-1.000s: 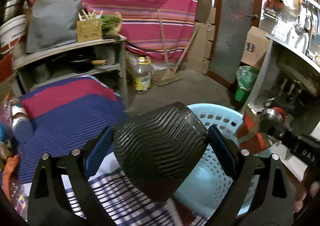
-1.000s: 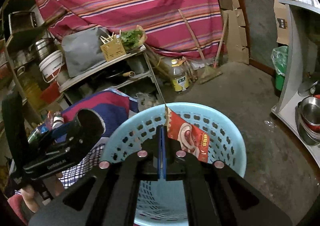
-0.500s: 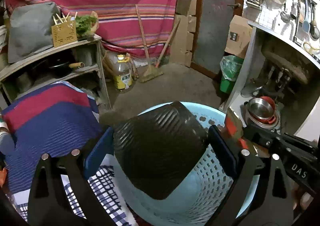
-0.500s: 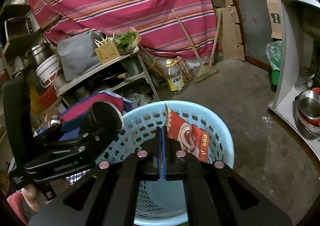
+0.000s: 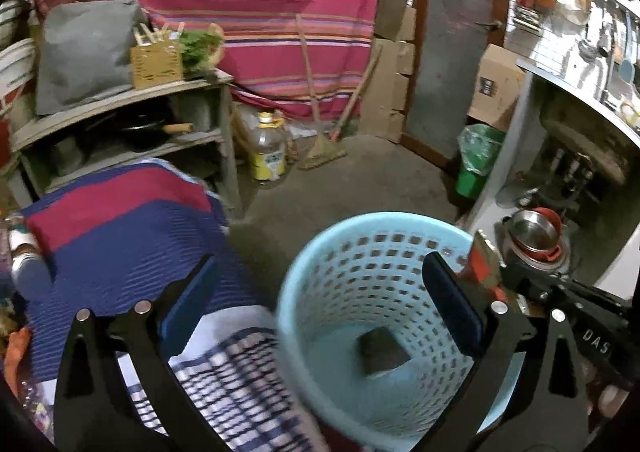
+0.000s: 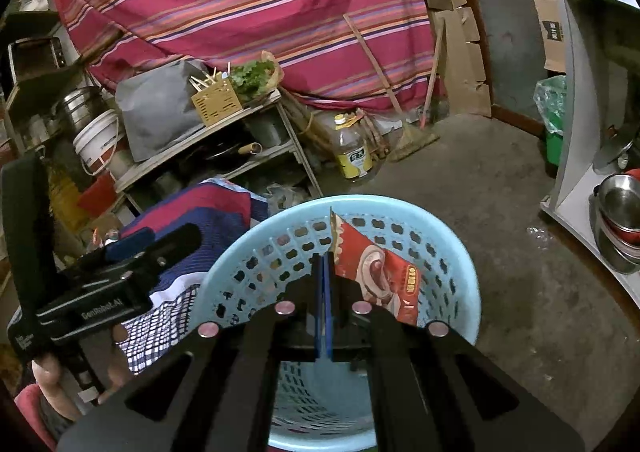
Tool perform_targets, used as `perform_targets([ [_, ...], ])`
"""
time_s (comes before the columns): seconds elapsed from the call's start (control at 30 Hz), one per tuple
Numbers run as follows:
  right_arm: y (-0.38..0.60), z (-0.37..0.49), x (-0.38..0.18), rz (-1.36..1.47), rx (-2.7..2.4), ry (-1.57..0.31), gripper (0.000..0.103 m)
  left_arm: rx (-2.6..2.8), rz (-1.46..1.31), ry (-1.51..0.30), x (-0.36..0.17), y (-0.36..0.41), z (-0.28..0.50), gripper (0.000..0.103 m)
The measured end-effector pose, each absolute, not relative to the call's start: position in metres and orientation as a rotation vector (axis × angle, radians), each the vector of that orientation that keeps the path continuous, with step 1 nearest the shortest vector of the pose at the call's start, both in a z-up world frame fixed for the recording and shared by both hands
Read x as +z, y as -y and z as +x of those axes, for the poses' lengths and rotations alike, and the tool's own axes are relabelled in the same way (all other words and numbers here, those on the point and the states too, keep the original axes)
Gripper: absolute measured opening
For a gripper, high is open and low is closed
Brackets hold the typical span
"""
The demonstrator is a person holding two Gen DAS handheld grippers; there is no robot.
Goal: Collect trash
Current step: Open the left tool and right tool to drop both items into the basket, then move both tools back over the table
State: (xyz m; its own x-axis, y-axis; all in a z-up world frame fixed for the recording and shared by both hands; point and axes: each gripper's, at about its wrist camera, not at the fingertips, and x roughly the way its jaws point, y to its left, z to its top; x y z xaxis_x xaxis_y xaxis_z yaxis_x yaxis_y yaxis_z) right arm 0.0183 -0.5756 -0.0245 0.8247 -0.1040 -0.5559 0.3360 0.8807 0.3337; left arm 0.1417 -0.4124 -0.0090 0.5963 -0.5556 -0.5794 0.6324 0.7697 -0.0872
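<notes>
A light blue perforated basket [image 5: 376, 252] stands on the floor; it also shows in the right wrist view [image 6: 460, 272]. A black ribbed cup [image 5: 382, 350] lies on the basket's bottom. My left gripper [image 5: 320, 304] is open and empty above the basket's left rim. My right gripper [image 6: 323, 272] is shut on a red snack wrapper [image 6: 384, 280] and holds it over the basket's mouth. The wrapper's edge shows in the left wrist view [image 5: 478, 264] at the basket's right rim.
A blue and red striped cloth [image 5: 120, 220] and a checked cloth [image 5: 224, 380] lie left of the basket. A wooden shelf [image 5: 120, 100], an oil bottle [image 5: 268, 148], a broom [image 5: 320, 148] and a green bin [image 5: 476, 160] stand behind. Metal bowls [image 5: 536, 232] sit at right.
My left gripper has opened and let go of the black cup, which dropped into the basket. My right gripper still holds the wrapper over the basket.
</notes>
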Motion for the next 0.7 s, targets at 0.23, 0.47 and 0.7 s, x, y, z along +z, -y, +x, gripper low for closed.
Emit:
perform_targets([
  [0.23,0.557,0.029,-0.024,0.391,-0.258,-0.57,0.005,-0.6,0.125,-0.596,-0.001,0.369,0.142,0.097],
  [0.47,0.55,0.033,-0.034,0.34,-0.362,-0.601,0.067,-0.505,0.115,-0.572,0.009,0.308,0.137,0.097],
  [0.7,0.519,0.024,-0.018,0.211,-0.402,-0.562,0.07,-0.381,0.11,-0.55,0.017,0.223,0.128,0.097],
])
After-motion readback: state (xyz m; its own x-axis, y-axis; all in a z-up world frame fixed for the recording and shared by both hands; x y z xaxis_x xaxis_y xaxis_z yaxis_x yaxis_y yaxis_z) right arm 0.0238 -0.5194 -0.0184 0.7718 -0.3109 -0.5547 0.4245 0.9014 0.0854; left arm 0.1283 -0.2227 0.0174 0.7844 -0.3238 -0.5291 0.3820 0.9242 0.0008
